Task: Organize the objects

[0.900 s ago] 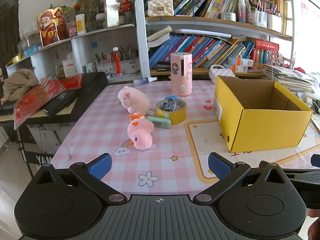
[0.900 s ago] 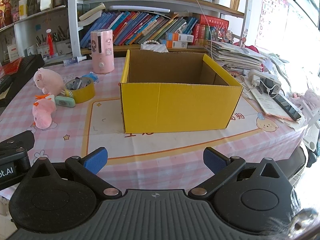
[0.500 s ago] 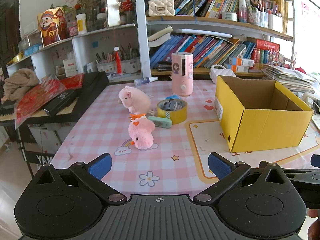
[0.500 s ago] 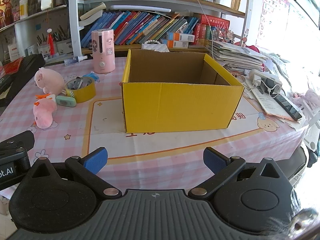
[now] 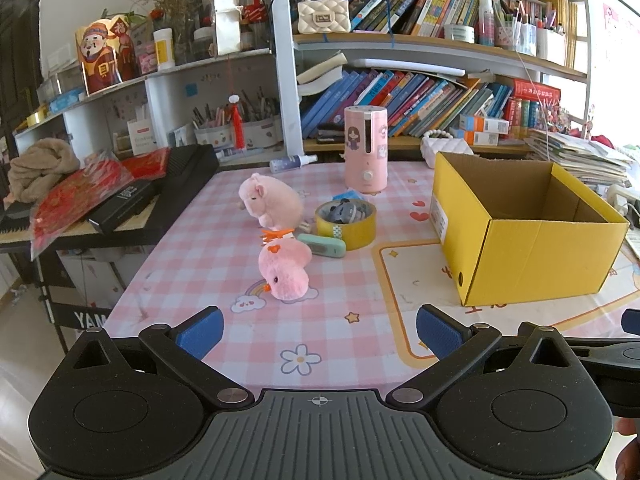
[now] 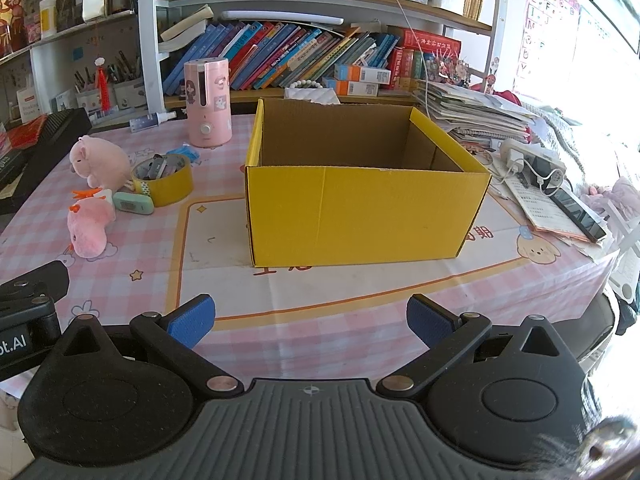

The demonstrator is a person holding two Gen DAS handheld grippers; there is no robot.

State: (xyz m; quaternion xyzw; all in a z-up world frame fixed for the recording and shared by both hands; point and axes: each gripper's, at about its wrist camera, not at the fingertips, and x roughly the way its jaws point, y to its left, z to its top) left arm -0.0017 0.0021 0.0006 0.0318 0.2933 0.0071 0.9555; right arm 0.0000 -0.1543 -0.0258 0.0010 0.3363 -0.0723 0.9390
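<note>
Tongs first: the left gripper [image 5: 318, 330] and right gripper [image 6: 307, 316] both hang spread and empty over the near table edge, barely nearer the table than a moment ago, so sorting has likely not started. The pink chick plush [image 5: 285, 270] lies ahead of the left gripper, the pink pig plush [image 5: 272, 205], yellow tape roll [image 5: 346, 221] and mint case [image 5: 322, 245] beyond. Right of them, the yellow box [image 6: 366, 212] stands open, bare cloth between.
</note>
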